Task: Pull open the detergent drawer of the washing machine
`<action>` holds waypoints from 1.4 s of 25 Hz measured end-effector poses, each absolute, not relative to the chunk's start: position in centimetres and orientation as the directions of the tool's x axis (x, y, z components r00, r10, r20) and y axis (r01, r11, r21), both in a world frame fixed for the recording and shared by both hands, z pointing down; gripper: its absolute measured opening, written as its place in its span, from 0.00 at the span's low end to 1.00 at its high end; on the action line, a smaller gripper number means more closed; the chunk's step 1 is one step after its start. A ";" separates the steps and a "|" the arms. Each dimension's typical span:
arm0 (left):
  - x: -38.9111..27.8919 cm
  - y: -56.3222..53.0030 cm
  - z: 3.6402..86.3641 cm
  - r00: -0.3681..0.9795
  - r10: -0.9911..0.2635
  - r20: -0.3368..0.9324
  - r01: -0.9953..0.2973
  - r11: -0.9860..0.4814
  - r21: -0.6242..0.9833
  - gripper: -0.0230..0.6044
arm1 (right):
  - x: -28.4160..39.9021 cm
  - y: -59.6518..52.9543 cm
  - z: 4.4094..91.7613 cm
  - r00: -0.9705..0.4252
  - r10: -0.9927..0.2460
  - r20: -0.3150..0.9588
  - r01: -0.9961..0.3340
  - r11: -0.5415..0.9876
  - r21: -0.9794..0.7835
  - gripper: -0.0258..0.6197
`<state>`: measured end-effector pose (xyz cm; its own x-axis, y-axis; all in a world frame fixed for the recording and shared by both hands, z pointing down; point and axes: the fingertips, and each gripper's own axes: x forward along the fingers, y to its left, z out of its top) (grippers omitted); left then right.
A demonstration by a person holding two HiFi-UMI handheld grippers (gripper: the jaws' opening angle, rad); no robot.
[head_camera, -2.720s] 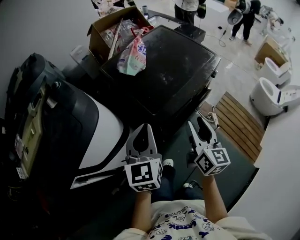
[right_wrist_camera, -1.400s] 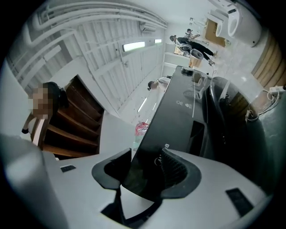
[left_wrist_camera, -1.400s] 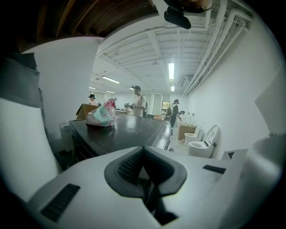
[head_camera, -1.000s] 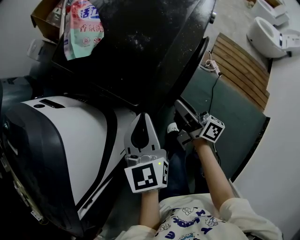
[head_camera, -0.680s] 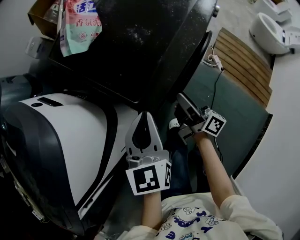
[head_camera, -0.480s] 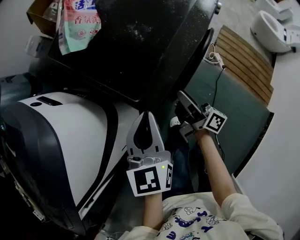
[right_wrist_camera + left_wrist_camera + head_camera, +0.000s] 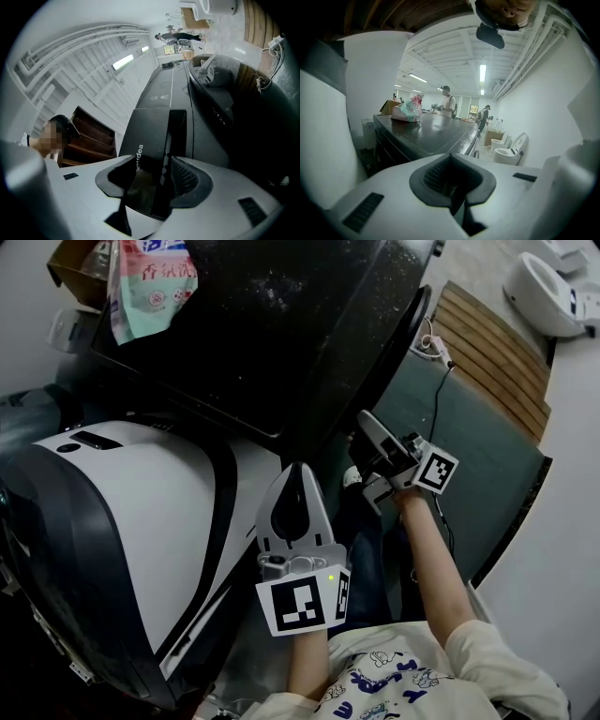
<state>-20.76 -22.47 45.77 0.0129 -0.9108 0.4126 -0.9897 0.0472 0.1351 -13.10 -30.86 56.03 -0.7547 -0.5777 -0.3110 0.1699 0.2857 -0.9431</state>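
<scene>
Right gripper (image 7: 152, 180) at front of dark washing machine (image 7: 281, 334); jaws just been opening, now wide, Midea-marked detergent drawer (image 7: 145, 131) front between them. Left gripper (image 7: 299, 474) nearer, jaws together, empty, right of white appliance (image 7: 141, 512)

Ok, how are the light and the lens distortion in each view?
Head view: dim, with speckled glare on top of the black washing machine. Left gripper view: bright, ceiling lamps glare, strong fisheye bending, black corners. Right gripper view: same fisheye, picture rolled sideways, machine front almost black.
</scene>
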 end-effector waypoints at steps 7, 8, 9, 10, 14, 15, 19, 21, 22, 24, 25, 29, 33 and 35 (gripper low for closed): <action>-20.7 -22.4 46.1 0.024 -0.908 0.418 -0.990 0.035 0.134 0.06 | -13.3 -31.3 55.3 -0.734 -0.563 -0.380 0.248 0.298 -0.922 0.37; -20.7 -22.4 46.1 0.026 -0.908 0.418 -0.990 0.033 0.134 0.06 | -13.3 -31.3 55.1 -0.731 -0.562 -0.388 0.258 0.299 -0.919 0.37; -20.7 -22.4 46.1 0.028 -0.908 0.418 -0.991 0.031 0.134 0.06 | -13.3 -31.4 55.0 -0.728 -0.561 -0.395 0.267 0.299 -0.916 0.37; -20.7 -22.4 46.1 0.029 -0.908 0.418 -0.991 0.030 0.134 0.06 | -13.3 -31.4 54.9 -0.726 -0.560 -0.400 0.274 0.298 -0.914 0.37; -20.8 -22.5 46.1 0.033 -0.908 0.417 -0.990 0.026 0.136 0.06 | -13.4 -31.4 54.9 -0.720 -0.562 -0.408 0.282 0.300 -0.911 0.37; -20.8 -22.5 46.1 0.035 -0.908 0.416 -0.990 0.025 0.136 0.06 | -13.4 -31.4 54.9 -0.717 -0.565 -0.409 0.284 0.299 -0.911 0.37; -20.9 -22.6 46.0 0.038 -0.909 0.416 -0.991 0.018 0.129 0.06 | -13.3 -31.5 55.1 -0.707 -0.573 -0.415 0.308 0.279 -0.910 0.37; -20.9 -22.6 46.0 0.042 -0.908 0.417 -0.992 0.012 0.126 0.06 | -13.3 -31.5 55.2 -0.707 -0.572 -0.417 0.313 0.276 -0.909 0.36; -20.9 -22.7 46.0 0.045 -0.908 0.417 -0.992 0.009 0.127 0.06 | -13.2 -31.5 55.1 -0.707 -0.571 -0.417 0.312 0.277 -0.909 0.36; -20.9 -22.7 45.9 0.047 -0.908 0.416 -0.992 0.007 0.128 0.06 | -13.1 -31.4 55.1 -0.706 -0.572 -0.417 0.310 0.280 -0.909 0.36; -20.9 -22.8 45.9 0.048 -0.909 0.413 -0.992 0.006 0.129 0.06 | -13.0 -31.4 55.1 -0.704 -0.574 -0.418 0.310 0.281 -0.908 0.36; -20.7 -23.0 45.6 0.057 -0.913 0.404 -0.992 -0.005 0.129 0.06 | -12.5 -31.1 55.2 -0.695 -0.584 -0.419 0.310 0.281 -0.908 0.36; -20.2 -22.9 45.3 0.060 -0.916 0.397 -0.992 -0.010 0.126 0.06 | -11.6 -30.7 55.1 -0.688 -0.595 -0.415 0.307 0.280 -0.910 0.36; -19.9 -22.6 45.2 0.062 -0.916 0.396 -0.992 -0.012 0.127 0.06 | -11.1 -30.4 55.0 -0.685 -0.599 -0.414 0.306 0.279 -0.910 0.36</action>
